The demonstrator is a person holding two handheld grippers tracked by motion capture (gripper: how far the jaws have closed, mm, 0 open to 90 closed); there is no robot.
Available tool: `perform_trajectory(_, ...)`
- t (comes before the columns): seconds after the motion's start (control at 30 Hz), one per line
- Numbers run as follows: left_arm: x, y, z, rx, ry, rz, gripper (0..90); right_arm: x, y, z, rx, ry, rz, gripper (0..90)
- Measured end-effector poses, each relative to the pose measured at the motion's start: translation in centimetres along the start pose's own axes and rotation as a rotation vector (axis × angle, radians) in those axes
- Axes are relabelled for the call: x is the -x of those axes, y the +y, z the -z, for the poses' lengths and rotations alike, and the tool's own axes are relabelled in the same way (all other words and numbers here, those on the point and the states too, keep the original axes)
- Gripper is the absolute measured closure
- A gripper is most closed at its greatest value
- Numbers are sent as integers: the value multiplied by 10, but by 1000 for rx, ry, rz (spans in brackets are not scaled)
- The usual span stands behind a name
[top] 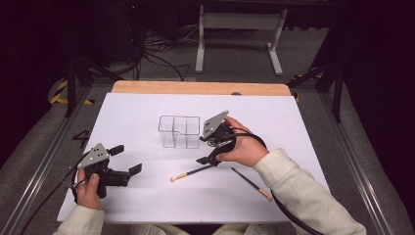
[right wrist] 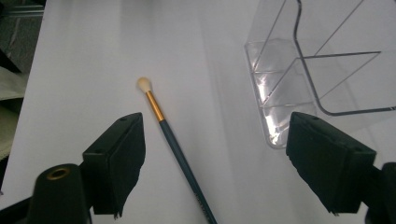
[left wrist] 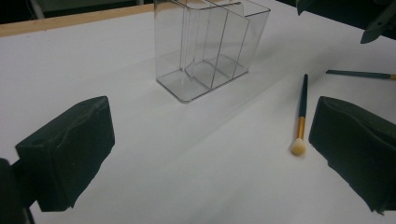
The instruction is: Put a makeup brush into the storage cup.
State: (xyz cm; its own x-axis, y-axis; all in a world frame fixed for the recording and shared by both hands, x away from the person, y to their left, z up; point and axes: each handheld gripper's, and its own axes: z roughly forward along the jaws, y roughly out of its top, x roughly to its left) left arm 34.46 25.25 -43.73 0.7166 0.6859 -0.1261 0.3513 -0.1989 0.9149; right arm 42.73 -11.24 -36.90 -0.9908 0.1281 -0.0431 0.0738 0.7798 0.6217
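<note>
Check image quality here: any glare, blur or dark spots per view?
High view: white table evenly lit, room behind dark. Left gripper view: clear organizer sharp, near pads soft and dark. Right gripper view: glare on the organizer's base; brush crisp, faint shadow.

Bright, even light on the white table [top: 147,196]; dark surroundings, soft shadows, slightly grainy, mildly blurred close-ups.

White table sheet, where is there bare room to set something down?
Free: the sheet between the wooden edge and the clear organizer, and its far-right stretch. Crowded: near the right gripper, where two brushes lie.
</note>
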Motion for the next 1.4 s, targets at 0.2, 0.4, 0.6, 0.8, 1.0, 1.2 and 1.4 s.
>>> perform_trajectory(0.2, 0, 0, 0, -4, -2, 0, 10, 1, 5, -10, -56, 34, 4, 169)
perform_trajectory(0.4, -1, 1, -1, -4, -8, -5, 10, 1, 8, -16, -102, 40, 16, 147)
perform_trajectory(0.6, 0, 1, -1, -7, -9, -12, 10, -1, 11, -24, -162, 56, 36, 127)
perform_trajectory(0.8, 0, 1, -1, -7, -12, -9, 10, -2, 13, -30, -201, 69, 46, 105)
perform_trajectory(1.0, 0, 1, -2, -8, -14, -11, 10, -5, 13, -38, -240, 86, 66, 93)
perform_trajectory(1.2, -1, 0, -1, -3, -7, -12, 10, -7, 11, -46, -268, 109, 79, 112)
perform_trajectory(1.4, -1, 0, -1, -2, -8, -13, 10, -10, 10, -52, -313, 110, 93, 247)
